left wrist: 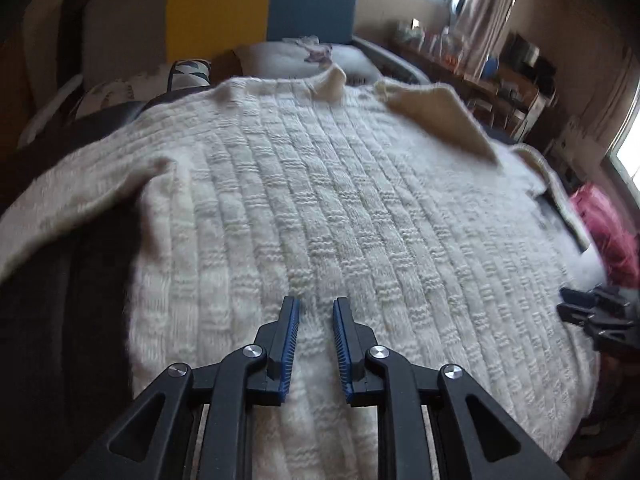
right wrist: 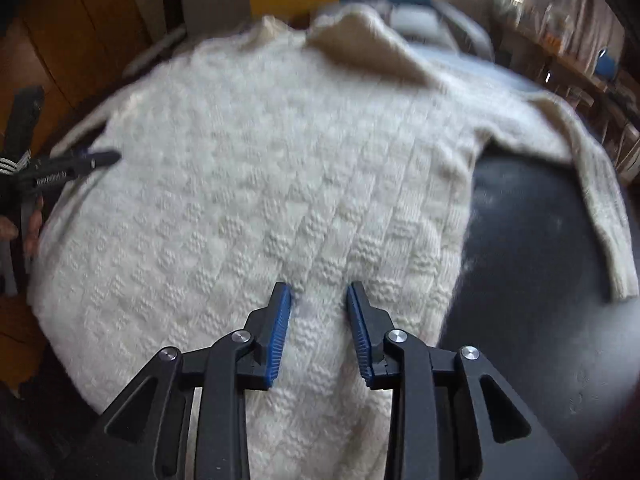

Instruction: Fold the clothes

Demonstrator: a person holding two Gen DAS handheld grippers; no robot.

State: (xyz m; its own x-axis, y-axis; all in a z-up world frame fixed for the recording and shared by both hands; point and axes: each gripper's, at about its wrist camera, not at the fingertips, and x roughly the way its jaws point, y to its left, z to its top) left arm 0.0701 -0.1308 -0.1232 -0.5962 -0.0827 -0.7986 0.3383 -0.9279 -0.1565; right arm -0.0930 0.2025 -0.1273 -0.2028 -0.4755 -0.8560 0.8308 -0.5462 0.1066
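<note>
Both the left gripper (left wrist: 316, 304) and right gripper (right wrist: 319, 290) hover part-open, empty, over the sweater's (left wrist: 320, 200) hem.

Each gripper, left gripper (left wrist: 316, 306) and right gripper (right wrist: 319, 292), has black linkage arms, silver pivot screws and ribbed blue finger pads (left wrist: 289, 344).

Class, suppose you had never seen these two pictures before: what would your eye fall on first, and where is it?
A big cream cable-knit sweater fills the middle of both views, spread flat on a dark bed cover, one sleeve trailing off to the right in the right wrist view. Low in each view, the left gripper and right gripper hang open over the sweater's near end. Behind, yellow and blue headboard panels stand out.
</note>
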